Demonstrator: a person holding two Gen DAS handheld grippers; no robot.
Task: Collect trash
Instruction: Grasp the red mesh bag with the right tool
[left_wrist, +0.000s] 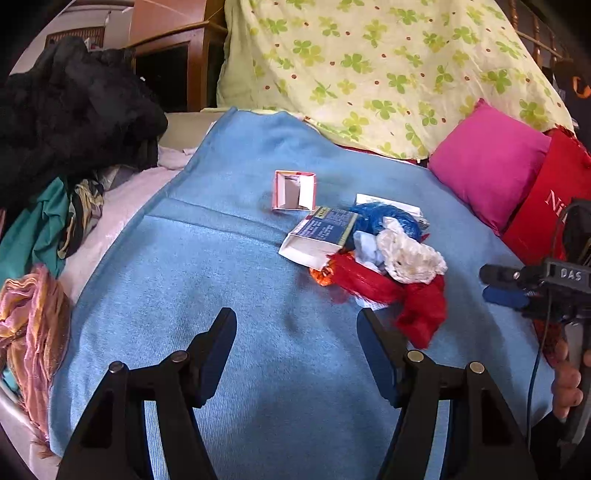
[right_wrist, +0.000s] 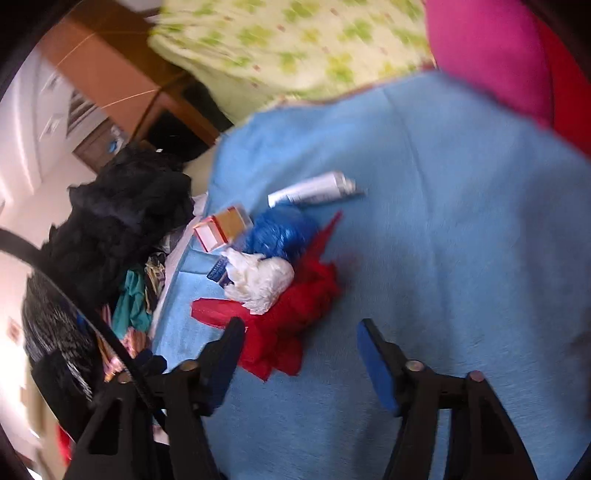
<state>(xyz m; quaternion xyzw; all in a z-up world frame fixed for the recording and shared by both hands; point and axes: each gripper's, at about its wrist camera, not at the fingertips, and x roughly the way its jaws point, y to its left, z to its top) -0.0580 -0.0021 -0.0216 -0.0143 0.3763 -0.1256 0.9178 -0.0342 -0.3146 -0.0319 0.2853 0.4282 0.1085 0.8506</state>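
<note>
A: Left tongs (left_wrist: 296, 325) spread wide, empty, over the blue blanket (left_wrist: 221, 280)!
B: Right tongs (right_wrist: 301, 334) gape too, just short of the trash pile (right_wrist: 273, 273): red wrapper (right_wrist: 295, 314), white wad (right_wrist: 258, 280), blue bag (right_wrist: 280, 230), small boxes.

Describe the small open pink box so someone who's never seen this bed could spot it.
On the blue blanket, look beyond the trash pile with the red crumpled bag. The small pink box sits alone, open end showing a white inside, unlike the darker printed carton.

Brown wooden cabinet (left_wrist: 181, 55) stands behind the blue-blanketed bed (left_wrist: 229, 280).
</note>
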